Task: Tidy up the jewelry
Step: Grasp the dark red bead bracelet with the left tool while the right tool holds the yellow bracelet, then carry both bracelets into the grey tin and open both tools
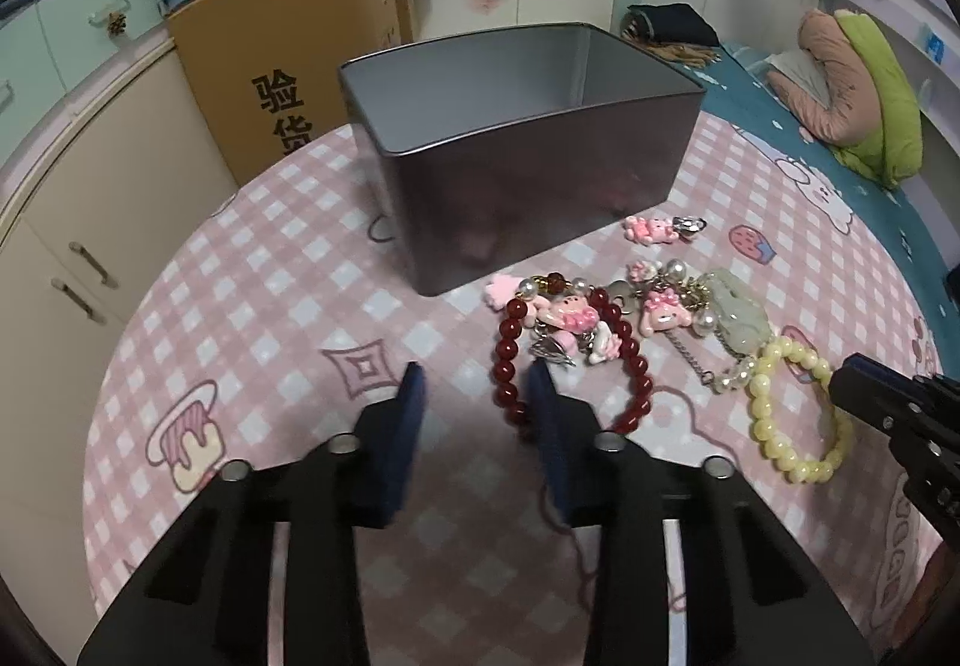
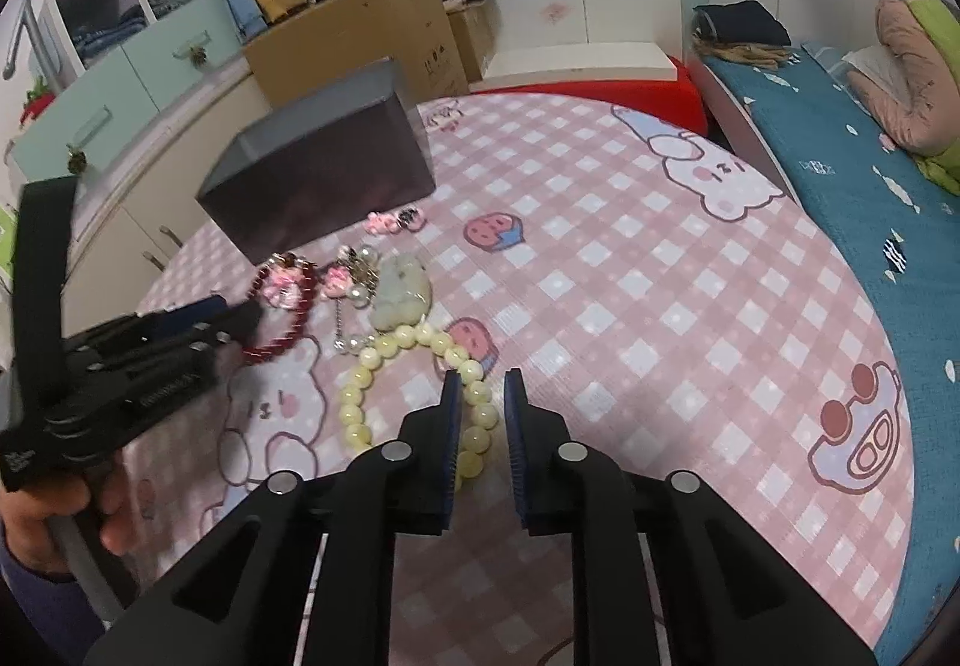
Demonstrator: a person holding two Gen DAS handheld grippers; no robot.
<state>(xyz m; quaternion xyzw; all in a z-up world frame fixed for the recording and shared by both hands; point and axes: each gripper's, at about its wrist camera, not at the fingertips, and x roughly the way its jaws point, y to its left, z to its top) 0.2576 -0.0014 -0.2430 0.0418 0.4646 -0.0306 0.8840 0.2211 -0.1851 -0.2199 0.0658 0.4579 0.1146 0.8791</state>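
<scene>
A grey metal tin (image 1: 516, 150) stands open on the pink checked cloth (image 1: 270, 306); its visible inside looks bare. The left gripper (image 1: 477, 378) tilts down, jaws apart beside the red bracelet (image 1: 624, 342). The right gripper (image 2: 483, 384) tilts down, jaws slightly apart, over the yellow bracelet (image 2: 360, 384).

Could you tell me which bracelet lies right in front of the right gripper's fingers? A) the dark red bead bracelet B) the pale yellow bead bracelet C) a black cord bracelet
B: the pale yellow bead bracelet lies on the cloth just ahead of the right gripper, its beads showing between the fingers.
</scene>
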